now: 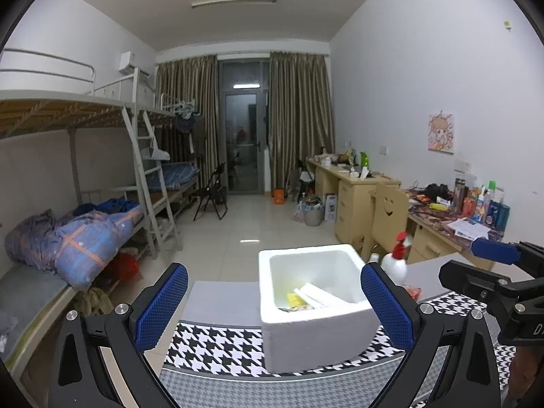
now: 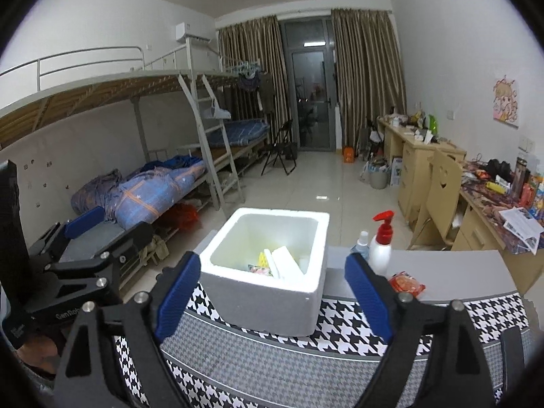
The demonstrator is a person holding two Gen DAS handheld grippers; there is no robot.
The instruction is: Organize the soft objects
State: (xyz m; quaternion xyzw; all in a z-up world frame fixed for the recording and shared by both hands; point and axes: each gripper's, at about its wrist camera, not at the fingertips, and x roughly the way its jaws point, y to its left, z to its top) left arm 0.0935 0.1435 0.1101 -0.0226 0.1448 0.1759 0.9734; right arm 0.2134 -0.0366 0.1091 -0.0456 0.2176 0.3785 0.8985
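Right wrist view showed the white foam box [image 2: 268, 272] on the houndstooth cloth [image 2: 391, 319], already holding a few soft things, among them a yellow piece [image 2: 262, 259] and a white slab [image 2: 284, 261]; the one soft item I could see outside it was the orange packet [image 2: 406, 282] on the grey tabletop [image 2: 452, 272], just right of the box and near the red-capped spray bottle [image 2: 380, 243]. My right gripper [image 2: 272, 292] hung wide open with nothing in it, the box showing between its fingers; my left gripper [image 1: 273, 306] was likewise spread and empty, hovering before the box. I judged the packet the next pick; I wanted to swing right, come down over it with the fingers straddling its short side, pinch lightly so it would not crumple or slip, and steer clear of the bottle.
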